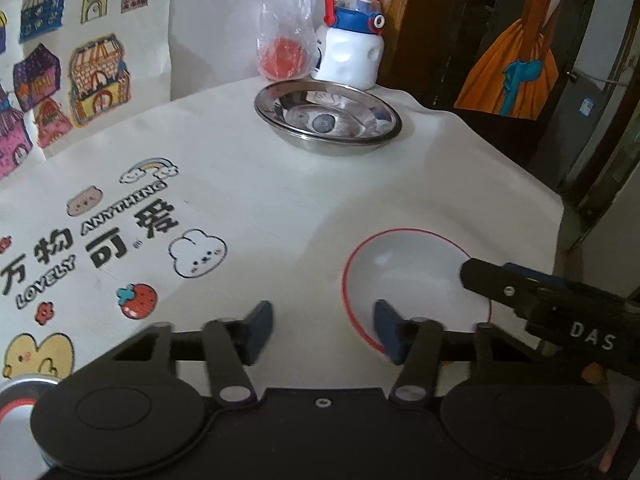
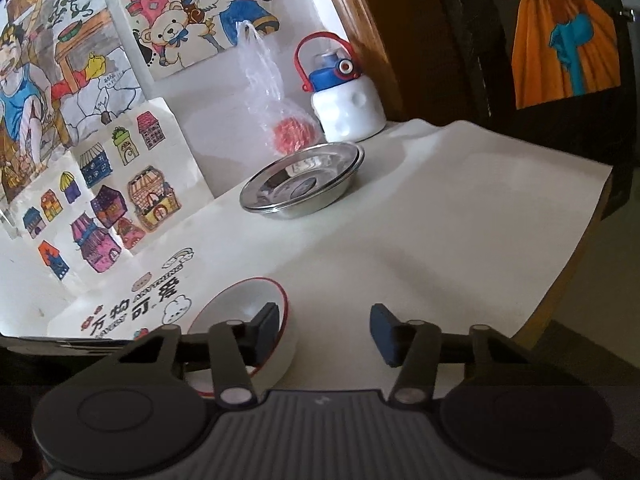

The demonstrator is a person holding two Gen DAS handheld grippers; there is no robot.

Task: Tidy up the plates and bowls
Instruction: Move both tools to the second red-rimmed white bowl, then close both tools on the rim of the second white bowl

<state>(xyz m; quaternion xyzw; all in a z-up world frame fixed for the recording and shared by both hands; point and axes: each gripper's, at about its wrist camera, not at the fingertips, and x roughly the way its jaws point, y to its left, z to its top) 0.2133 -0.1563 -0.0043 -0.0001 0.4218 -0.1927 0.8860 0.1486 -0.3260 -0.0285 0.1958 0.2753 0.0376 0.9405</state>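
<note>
A white bowl with a red rim (image 1: 412, 276) sits on the white tablecloth near the table's right side; it also shows in the right wrist view (image 2: 244, 304). A steel plate (image 1: 327, 117) stands at the back of the table, also in the right wrist view (image 2: 304, 184). My left gripper (image 1: 323, 334) is open, its right finger at the bowl's near rim. My right gripper (image 2: 325, 334) is open, its left finger inside the bowl's rim. The right gripper's finger (image 1: 492, 278) reaches over the bowl's right rim in the left wrist view.
A white bottle with a blue lid and red handle (image 1: 352, 56) and a plastic bag with something red (image 1: 285, 52) stand behind the steel plate by the wall. The table's right edge (image 2: 576, 256) drops off near a wooden door frame. Another dish's rim (image 1: 16, 396) shows at lower left.
</note>
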